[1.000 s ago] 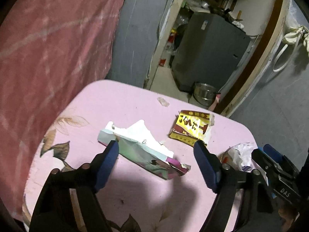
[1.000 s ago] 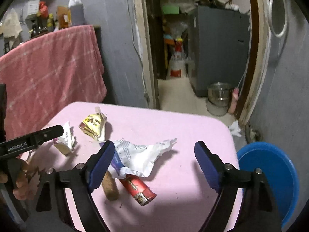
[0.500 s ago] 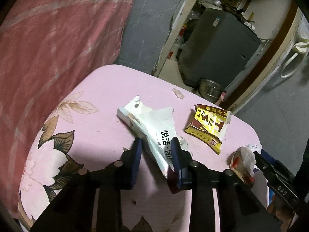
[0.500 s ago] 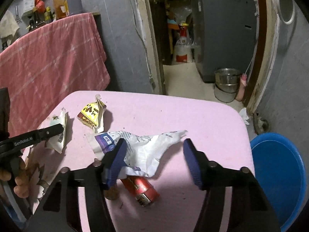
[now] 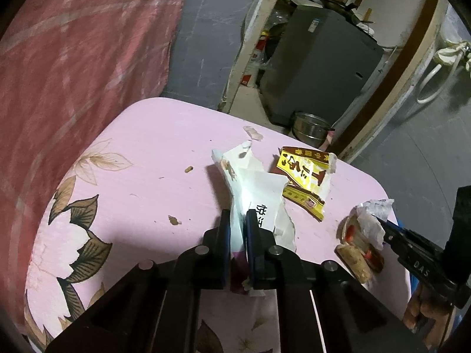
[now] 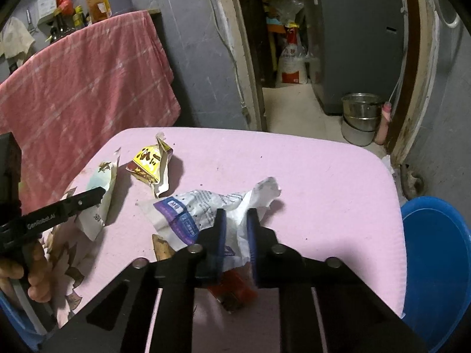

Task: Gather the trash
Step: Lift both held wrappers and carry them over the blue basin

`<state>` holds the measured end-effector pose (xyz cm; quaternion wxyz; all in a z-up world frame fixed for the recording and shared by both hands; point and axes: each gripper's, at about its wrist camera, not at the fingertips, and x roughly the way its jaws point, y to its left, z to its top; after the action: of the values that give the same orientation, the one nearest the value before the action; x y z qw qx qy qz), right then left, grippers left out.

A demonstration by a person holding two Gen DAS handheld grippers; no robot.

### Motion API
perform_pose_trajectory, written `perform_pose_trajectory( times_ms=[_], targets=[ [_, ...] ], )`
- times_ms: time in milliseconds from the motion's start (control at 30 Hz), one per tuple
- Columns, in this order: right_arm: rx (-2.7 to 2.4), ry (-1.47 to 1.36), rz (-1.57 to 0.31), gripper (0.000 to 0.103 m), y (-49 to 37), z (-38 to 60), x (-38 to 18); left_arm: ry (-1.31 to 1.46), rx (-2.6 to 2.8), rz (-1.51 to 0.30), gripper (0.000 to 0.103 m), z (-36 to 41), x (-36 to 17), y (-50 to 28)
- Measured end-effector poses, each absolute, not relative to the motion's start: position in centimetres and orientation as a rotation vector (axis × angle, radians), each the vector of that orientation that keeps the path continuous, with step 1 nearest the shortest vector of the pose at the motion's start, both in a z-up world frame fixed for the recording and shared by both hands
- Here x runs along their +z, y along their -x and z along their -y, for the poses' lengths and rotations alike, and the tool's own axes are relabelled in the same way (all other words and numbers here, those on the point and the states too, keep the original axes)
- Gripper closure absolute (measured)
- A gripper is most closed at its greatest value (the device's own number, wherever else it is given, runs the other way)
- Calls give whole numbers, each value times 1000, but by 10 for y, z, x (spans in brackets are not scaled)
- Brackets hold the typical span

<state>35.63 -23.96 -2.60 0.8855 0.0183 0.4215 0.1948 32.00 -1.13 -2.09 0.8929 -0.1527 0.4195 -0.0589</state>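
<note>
Both grippers are being angled down over the pink table [image 5: 153,153]. The left gripper [image 5: 238,226] is being kept clamped on a white wrapper [image 5: 256,188], pinched btwn its pads near the table's middle. The right gripper [image 6: 235,229] is being squeezed tight on a crumpled printed bag [image 6: 206,206], w/ a red can [image 6: 235,291] lying under it. A yellow packet [image 5: 303,176] is lying just right of the wrapper. Only the right view is showing the blue bin [image 6: 435,264] beside the table's right edge, and a hand [image 6: 26,276] under the left gripper.
</note>
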Motion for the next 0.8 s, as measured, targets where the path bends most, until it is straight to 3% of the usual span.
perform_pose_trajectory(
  times_ms=[200,800],
  targets=[
    [397,-26,-819,99,-347,239,-19,302,-128,-846,96,18,-18,-312],
    [332,5,-615,100,-306,257,12,247,-187,-710,96,53,10,-288]
  ],
)
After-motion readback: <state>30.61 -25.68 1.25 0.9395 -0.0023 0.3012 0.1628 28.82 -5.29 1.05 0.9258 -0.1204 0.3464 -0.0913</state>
